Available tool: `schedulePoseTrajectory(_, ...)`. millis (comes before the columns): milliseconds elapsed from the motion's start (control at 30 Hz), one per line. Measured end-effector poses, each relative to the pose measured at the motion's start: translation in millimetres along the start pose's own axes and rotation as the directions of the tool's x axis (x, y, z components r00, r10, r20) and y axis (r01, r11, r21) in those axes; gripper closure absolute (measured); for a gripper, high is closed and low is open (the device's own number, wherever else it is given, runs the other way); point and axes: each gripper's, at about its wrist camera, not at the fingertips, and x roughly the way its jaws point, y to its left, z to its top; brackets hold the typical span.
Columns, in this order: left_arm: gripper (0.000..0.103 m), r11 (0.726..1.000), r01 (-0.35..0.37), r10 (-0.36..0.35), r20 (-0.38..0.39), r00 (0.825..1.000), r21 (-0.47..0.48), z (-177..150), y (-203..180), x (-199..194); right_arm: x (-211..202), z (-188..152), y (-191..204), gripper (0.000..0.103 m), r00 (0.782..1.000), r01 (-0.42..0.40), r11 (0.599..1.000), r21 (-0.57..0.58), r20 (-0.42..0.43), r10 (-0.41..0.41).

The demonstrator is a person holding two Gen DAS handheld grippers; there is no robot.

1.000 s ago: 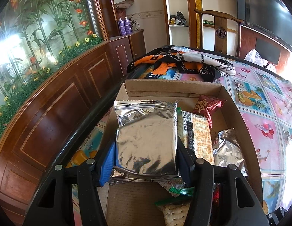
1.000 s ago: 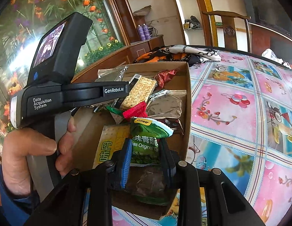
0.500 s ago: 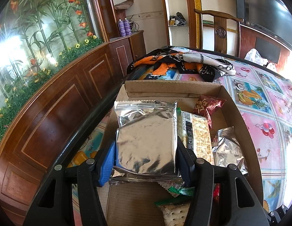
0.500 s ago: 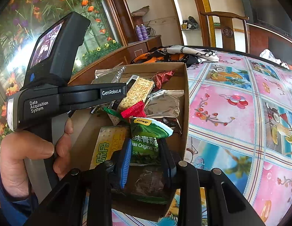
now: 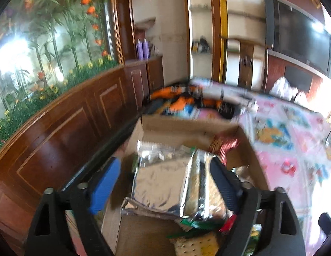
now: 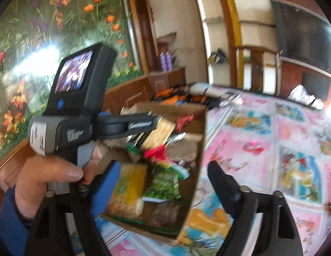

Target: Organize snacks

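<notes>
Snacks: a heap of packets lies inside an open cardboard box that stands on the desk, near its edge beside the wood-panelled wall.
Silver foil packet: lies flat on top of the heap, in the half of the box toward the wall; a 2nd foil pack of crackers leans against its right side.
Red wrapper: rests toward the far right corner of the box.
Green pea bag: lies at the near end of the box, just beside a yellow cracker pack.
Left hand-held gripper: jaws spread wide, with the silver foil packet and the cracker pack between them; the blue pad stands apart from the foil, while the black pad is just beside the cracker pack, contact unclear in the blur.
Right hand-held gripper: jaws spread wide, holding nothing; the green pea bag and yellow pack sit in the gap between them.
Left hand: seen from the right wrist view, wrapped round the grey handle of the left device, whose small screen is lit.
Desk cover: a glossy cloth of pink and blue picture squares.
Orange and black cloth: bunched on the desk just behind the box.
Sharpness: both views are blurred, so packet print cannot be read.
</notes>
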Motion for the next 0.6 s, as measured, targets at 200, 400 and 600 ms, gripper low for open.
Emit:
schedulePoseTrajectory(200,0.0,0.997,0.021,-0.015,0.09,0.996,-0.071,-7.8,4.9,-32.5,-31.3,7.0,-11.3,0.005,0.986,0.14,0.99,-0.015,0.091,-0.138)
schedulePoseTrajectory(400,0.0,0.996,0.019,-0.018,0.011,1.0,-0.091,-35.3,-4.0,-47.7,-61.1,4.3,-38.2,0.002,0.975,0.185,0.982,0.041,0.119,-0.189)
schedulePoseTrajectory(600,0.0,0.998,-0.025,0.02,0.095,0.995,0.053,-57.4,-34.5,-81.2,-90.9,-3.4,-58.7,0.002,0.973,0.184,0.98,0.081,0.128,-0.194)
